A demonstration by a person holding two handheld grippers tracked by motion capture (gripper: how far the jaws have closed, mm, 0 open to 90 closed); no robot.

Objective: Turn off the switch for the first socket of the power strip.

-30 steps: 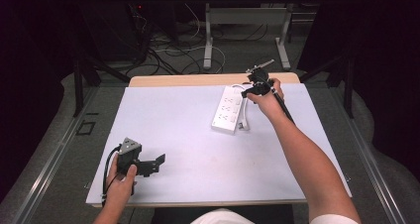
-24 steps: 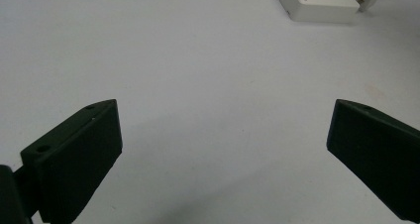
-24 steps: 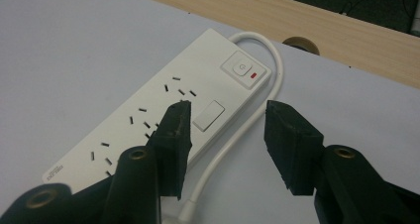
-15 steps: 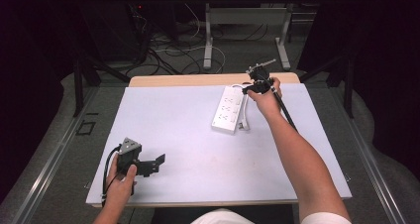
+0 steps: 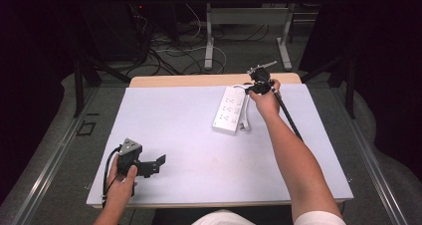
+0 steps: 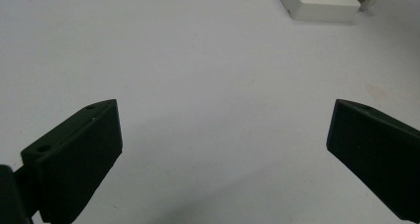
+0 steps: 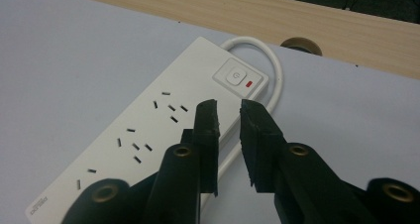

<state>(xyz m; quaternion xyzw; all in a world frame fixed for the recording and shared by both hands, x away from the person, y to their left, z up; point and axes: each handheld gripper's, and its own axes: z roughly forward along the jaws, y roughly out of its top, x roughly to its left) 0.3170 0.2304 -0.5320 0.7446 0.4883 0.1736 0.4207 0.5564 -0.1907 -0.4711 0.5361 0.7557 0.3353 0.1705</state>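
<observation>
- As its jaws have just been closing, the right gripper [image 7: 229, 110] hovers over the white plastic power strip [image 5: 229, 108], narrowed to a slim gap with nothing between them.
- Judged step: lining up on the strip's switch end; next, a careful descent onto the white cable [image 7: 275, 70] or the button just ahead.
- Well apart, the left gripper [image 6: 223, 135] rests with jaws spread wide, empty.

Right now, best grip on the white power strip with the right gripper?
Probably across the narrow width of the power strip, near the switch end. It lies flat on the table, long and slim, so only the short span likely fits. Come from above, where the right gripper sits, jaws just closing with nothing between them; mind the cable along one side.
</observation>
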